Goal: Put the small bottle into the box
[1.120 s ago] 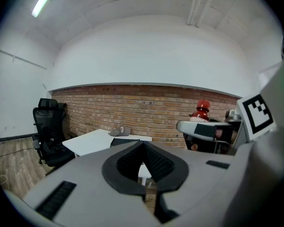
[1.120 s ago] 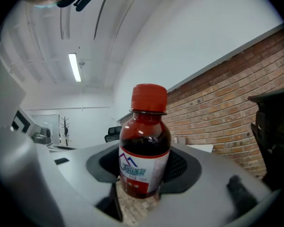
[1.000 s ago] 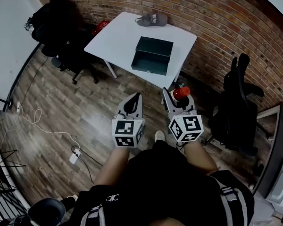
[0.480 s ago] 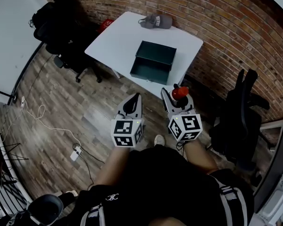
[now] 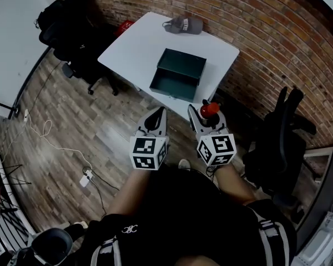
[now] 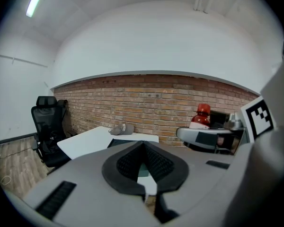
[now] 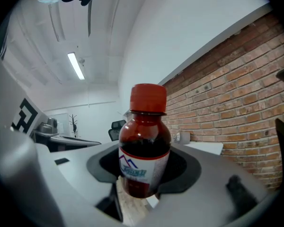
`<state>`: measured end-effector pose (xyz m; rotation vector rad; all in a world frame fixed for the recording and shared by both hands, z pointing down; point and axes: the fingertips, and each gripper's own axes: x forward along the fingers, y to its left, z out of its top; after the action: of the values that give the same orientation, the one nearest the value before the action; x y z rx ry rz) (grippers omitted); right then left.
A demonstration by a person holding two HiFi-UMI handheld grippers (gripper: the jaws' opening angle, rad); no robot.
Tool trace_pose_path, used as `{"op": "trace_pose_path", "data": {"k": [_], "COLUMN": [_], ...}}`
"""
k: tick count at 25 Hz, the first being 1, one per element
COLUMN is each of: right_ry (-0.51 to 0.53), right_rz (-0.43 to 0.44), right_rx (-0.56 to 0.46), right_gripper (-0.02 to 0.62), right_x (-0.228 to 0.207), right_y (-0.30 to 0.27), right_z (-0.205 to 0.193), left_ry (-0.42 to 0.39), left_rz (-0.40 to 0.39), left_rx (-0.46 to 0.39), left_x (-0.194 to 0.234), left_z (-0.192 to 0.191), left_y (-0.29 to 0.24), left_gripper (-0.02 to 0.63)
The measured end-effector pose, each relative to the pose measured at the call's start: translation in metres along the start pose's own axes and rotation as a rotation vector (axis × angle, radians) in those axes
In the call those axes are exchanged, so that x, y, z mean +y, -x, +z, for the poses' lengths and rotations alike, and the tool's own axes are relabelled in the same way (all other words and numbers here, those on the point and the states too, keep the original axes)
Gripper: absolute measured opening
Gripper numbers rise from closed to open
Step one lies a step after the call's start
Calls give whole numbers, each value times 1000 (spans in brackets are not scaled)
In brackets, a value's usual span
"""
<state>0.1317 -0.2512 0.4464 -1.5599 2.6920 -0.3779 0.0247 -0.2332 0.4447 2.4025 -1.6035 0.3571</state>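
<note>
A small brown bottle (image 7: 143, 145) with a red cap and a white label stands upright between the jaws of my right gripper (image 7: 144, 174), which is shut on it. In the head view the bottle (image 5: 208, 110) shows as a red cap above my right gripper (image 5: 205, 118), short of the white table (image 5: 139, 43). The dark green box (image 5: 178, 74) lies open on that table, ahead of both grippers. My left gripper (image 5: 155, 121) is shut with nothing in it, its jaws (image 6: 143, 162) pressed together. From the left gripper view the bottle (image 6: 200, 117) appears at the right.
A grey cap (image 5: 182, 24) lies at the table's far edge by the brick wall (image 5: 266, 21). Black office chairs stand at the left (image 5: 72, 32) and right (image 5: 280, 137) of the table. A white cable (image 5: 50, 143) runs across the wooden floor at the left.
The view has shifted slightly as the person steps nearer the table; both grippers stay side by side, the right one still holding the bottle.
</note>
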Motion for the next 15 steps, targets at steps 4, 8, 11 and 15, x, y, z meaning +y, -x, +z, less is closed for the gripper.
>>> {"op": "trace_pose_path", "data": {"k": [4, 8, 11, 15], "right_ry": [1, 15, 38, 56], "right_rz": [-18, -30, -25, -31], "right_rx": [-8, -10, -18, -17], "right_gripper": [207, 207, 207, 207], "right_x": [-8, -8, -7, -4], "right_y": [-4, -13, -23, -42], "right_z": [1, 1, 5, 10], "left_ry": [-11, -1, 8, -3], "left_rz": [-25, -39, -48, -73], "left_rx": [-4, -16, -28, -23], "left_x": [-4, 6, 15, 28], "left_z": [2, 4, 9, 12], "left_y": [-9, -19, -27, -39], "left_gripper": [12, 12, 12, 12]}}
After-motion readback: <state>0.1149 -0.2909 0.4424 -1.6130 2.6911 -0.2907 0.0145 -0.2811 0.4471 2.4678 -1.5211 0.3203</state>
